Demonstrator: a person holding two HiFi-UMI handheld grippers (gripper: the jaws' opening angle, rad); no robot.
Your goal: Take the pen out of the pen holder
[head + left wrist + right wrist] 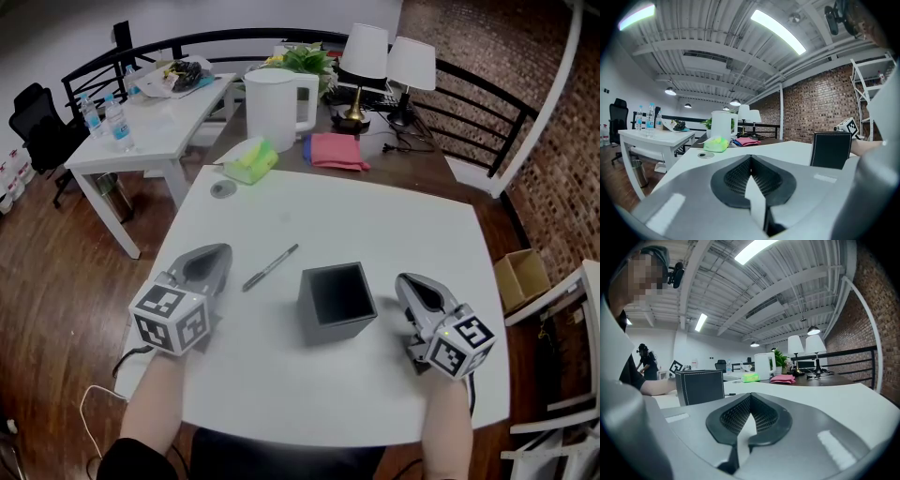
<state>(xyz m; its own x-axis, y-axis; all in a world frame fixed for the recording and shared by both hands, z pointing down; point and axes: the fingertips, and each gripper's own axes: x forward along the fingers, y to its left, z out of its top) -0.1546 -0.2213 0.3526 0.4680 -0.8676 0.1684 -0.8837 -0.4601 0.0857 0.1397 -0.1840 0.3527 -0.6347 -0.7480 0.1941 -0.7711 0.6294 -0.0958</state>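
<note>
The black square pen holder (336, 302) stands empty in the middle of the white table (375, 225); it also shows in the left gripper view (830, 148) and the right gripper view (700, 386). The pen (270, 267) lies flat on the table to the holder's left. My left gripper (221, 253) rests left of the pen, shut and empty (750, 159). My right gripper (406, 281) sits right of the holder, shut with nothing between its jaws (750, 397).
Beyond the white table stands a brown desk with a white kettle (276, 103), a green-yellow pack (251, 159), a pink cloth (336, 151) and two lamps (364, 51). A round cable cap (223, 189) sits in the table's far left corner. Another white table (150, 122) stands at the left.
</note>
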